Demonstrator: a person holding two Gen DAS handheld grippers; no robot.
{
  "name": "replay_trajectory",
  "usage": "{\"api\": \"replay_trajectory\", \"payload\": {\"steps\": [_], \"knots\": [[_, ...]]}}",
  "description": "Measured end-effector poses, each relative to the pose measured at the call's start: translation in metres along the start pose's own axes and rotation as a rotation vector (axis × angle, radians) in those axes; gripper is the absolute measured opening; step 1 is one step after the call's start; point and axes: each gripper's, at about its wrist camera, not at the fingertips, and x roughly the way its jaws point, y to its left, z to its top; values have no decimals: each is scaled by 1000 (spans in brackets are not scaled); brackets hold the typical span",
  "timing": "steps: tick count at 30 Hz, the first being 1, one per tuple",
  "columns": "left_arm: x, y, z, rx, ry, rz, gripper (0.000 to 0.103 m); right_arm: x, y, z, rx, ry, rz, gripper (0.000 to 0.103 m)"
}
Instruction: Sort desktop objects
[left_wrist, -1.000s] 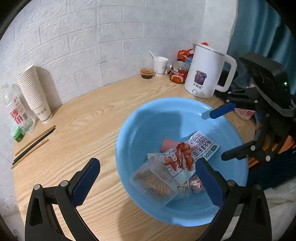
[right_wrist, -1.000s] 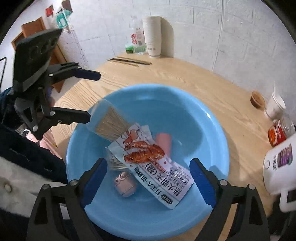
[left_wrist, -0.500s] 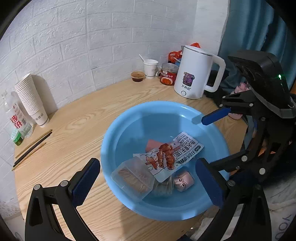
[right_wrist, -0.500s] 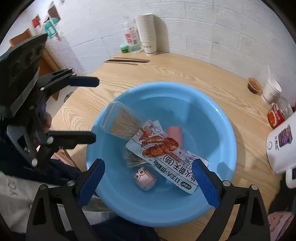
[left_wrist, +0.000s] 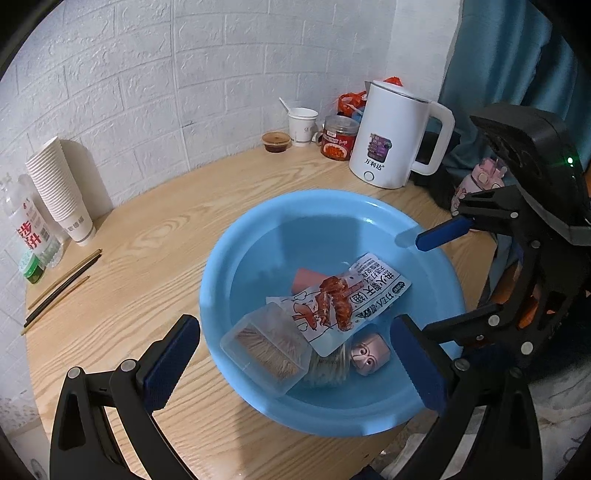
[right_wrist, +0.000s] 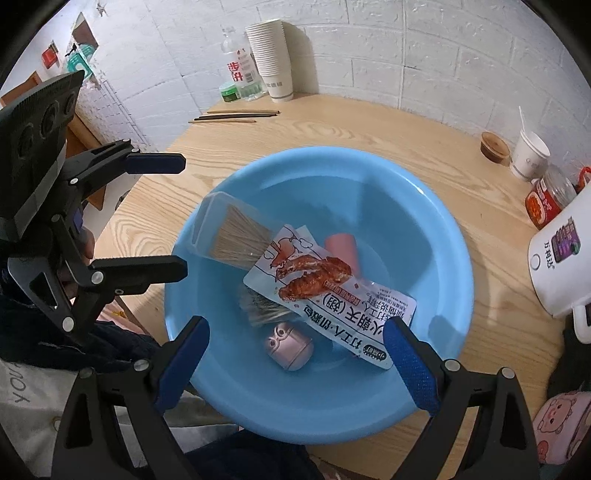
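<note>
A blue basin (left_wrist: 258, 236) (right_wrist: 436, 229) sits on the round wooden table. In it lie a snack packet with a chicken-wing picture (left_wrist: 345, 297) (right_wrist: 325, 284), a clear box of toothpicks (left_wrist: 266, 341) (right_wrist: 232, 232), a pink tube (left_wrist: 304, 278) (right_wrist: 343, 249) and a small pink owl-faced object (left_wrist: 369, 354) (right_wrist: 288, 347). My left gripper (left_wrist: 295, 363) is open and empty above the basin's near rim. My right gripper (right_wrist: 295, 363) is open and empty above the basin's opposite rim. Each gripper shows in the other's view, the right (left_wrist: 454, 277) and the left (right_wrist: 173, 214).
A white kettle (left_wrist: 391, 136) (right_wrist: 561, 258), a red-labelled jar (left_wrist: 338, 138), a paper cup (left_wrist: 303, 123) and a small sauce tub (left_wrist: 275, 142) stand by the brick wall. A cup stack (left_wrist: 61, 192) (right_wrist: 271, 59), a bottle (left_wrist: 29, 229) and chopsticks (left_wrist: 61, 286) (right_wrist: 232, 115) lie left.
Both grippers have pulled back and up from the basin, so more of the table shows. The objects in the basin have not moved.
</note>
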Motion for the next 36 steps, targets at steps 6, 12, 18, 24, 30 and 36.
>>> {"api": "replay_trajectory", "payload": {"steps": [6,12,18,24,30,36], "knots": [[2,3,3,-15,32,32,103,-8,-14,-3,98,-6,-7,96],[-1,4,11,-31,48,120,103,-26,-27,4,209,-32,-3,96],[-17,7,21,-98,64,146,103,-41,-28,7,286,-16,-49,96],[-37,7,35,-174,74,139,103,-60,-23,14,352,12,-83,96],[-37,7,31,-253,136,173,103,-71,-12,20,375,18,-148,96],[-52,8,28,-230,124,218,103,-75,1,22,418,27,-151,96]]}}
